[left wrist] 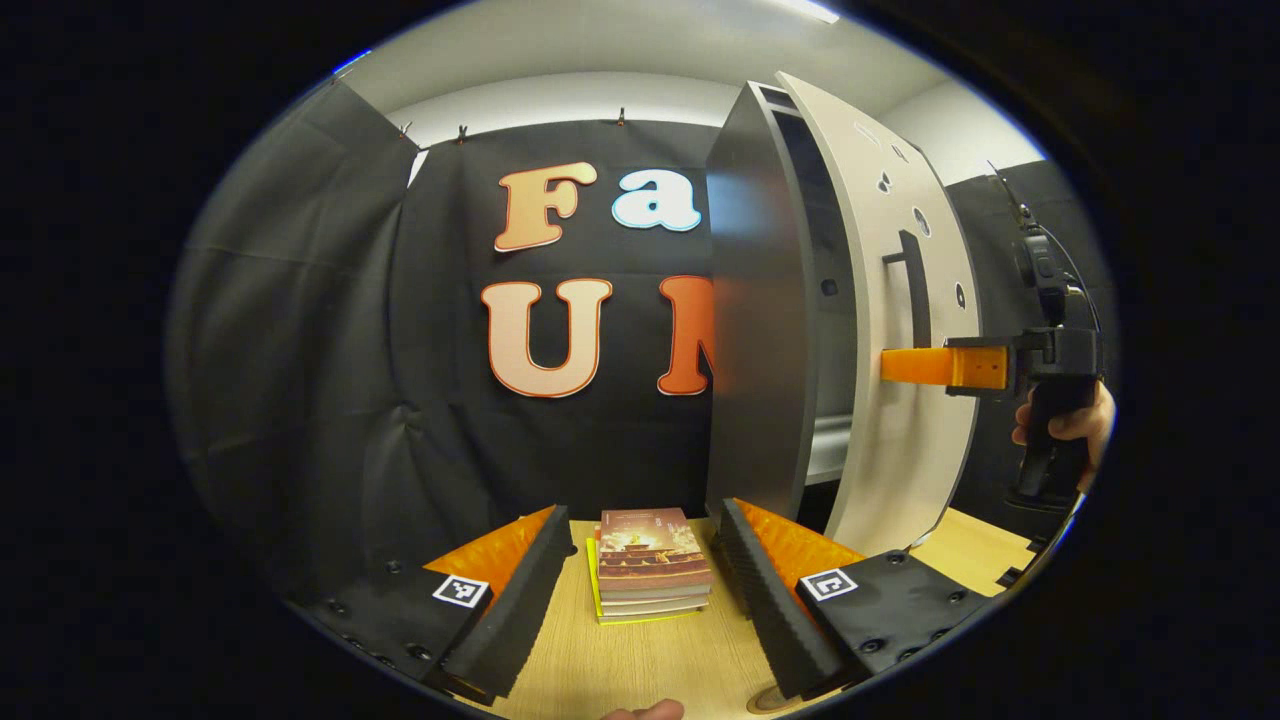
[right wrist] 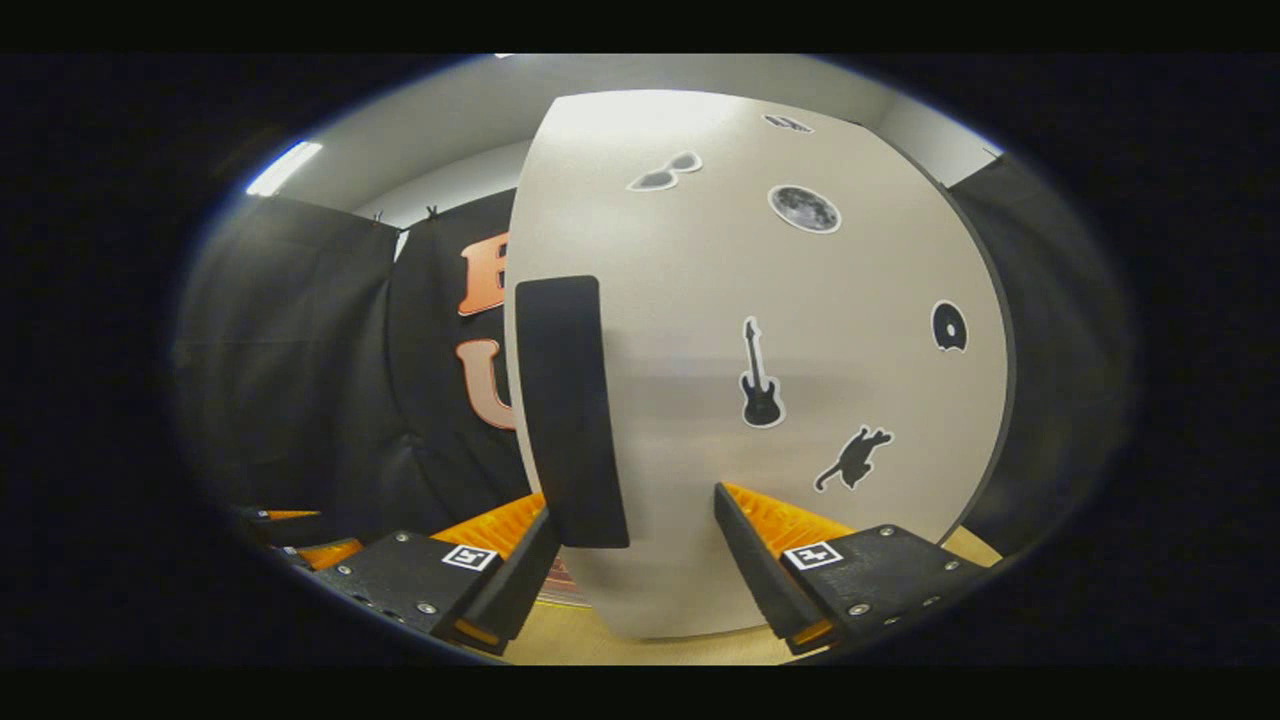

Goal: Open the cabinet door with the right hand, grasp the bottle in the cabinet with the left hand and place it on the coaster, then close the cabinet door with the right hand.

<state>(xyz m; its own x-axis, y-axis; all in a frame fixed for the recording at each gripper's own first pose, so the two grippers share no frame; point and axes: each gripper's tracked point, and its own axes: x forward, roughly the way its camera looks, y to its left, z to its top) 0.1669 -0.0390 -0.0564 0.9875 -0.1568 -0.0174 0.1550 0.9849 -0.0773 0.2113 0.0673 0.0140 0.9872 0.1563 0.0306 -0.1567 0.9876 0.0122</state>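
The cabinet (left wrist: 755, 330) stands on the table to the right, its dark side panel facing me. Its pale door (left wrist: 890, 300) is ajar, and a shelf (left wrist: 828, 448) shows through the gap; what stands inside is hidden. My left gripper (left wrist: 643, 510) is open and low over the table, with nothing between its fingers. My right gripper (left wrist: 900, 366), held by a hand (left wrist: 1070, 425), points at the door just below the black handle (left wrist: 912, 290). In the right gripper view, the right gripper (right wrist: 632, 503) is open and the handle (right wrist: 570, 410) hangs just inside its left finger (right wrist: 510, 580).
A stack of books (left wrist: 652, 562) lies on the wooden table (left wrist: 640, 660) ahead of my left gripper. A sliver of a round brown thing (left wrist: 768, 700) peeks out under the left gripper's right finger. Stickers dot the door (right wrist: 800, 330). Black cloth walls close in behind and to the left.
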